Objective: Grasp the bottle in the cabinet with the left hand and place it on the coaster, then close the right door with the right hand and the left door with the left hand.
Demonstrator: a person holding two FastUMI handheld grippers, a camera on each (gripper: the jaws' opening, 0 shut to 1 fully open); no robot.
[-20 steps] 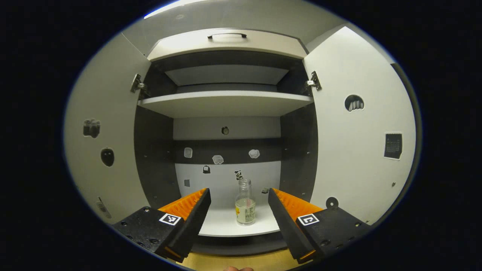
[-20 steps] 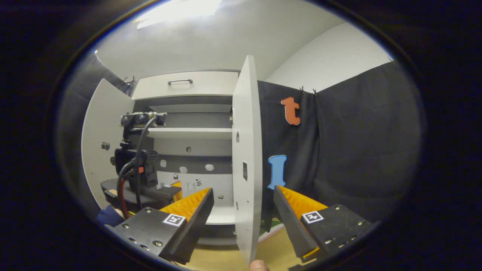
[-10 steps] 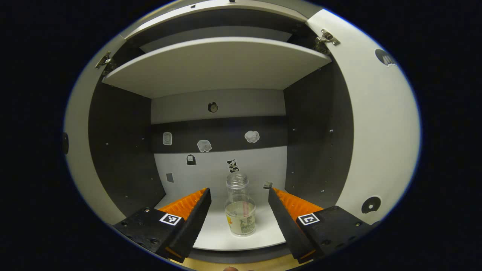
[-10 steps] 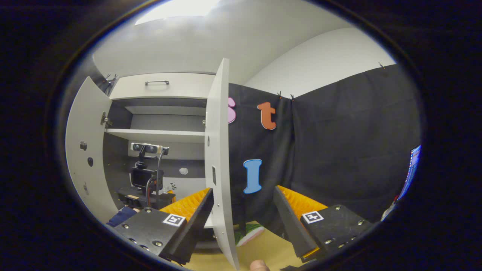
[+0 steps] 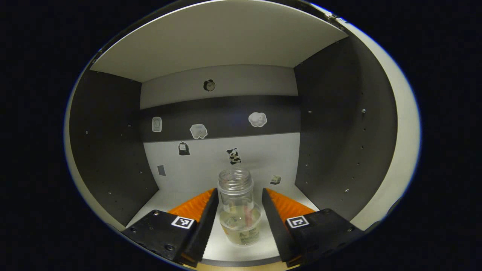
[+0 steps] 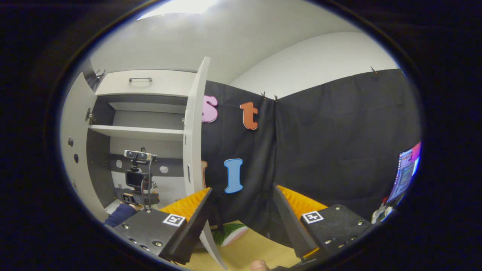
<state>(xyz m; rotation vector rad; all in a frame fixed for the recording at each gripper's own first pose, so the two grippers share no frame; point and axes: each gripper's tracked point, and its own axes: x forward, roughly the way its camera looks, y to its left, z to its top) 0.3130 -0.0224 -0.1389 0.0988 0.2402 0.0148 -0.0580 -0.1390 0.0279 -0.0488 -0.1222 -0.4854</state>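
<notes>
Now deep inside cabinet [image 5: 113,150]: left gripper [image 5: 238,210] advanced since a second ago, unclenched, straddling bottle [image 5: 238,210] near lower shelf's front edge; ready to clench. Right gripper [image 6: 241,210] idle, unclenched.

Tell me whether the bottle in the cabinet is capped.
Uncapped: the bottle shows an open threaded mouth, standing upright between the left gripper fingers.

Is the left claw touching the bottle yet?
Cannot tell. In the left gripper view the left claw has a finger close on each side of the bottle, but no clear gap or contact shows.
</notes>
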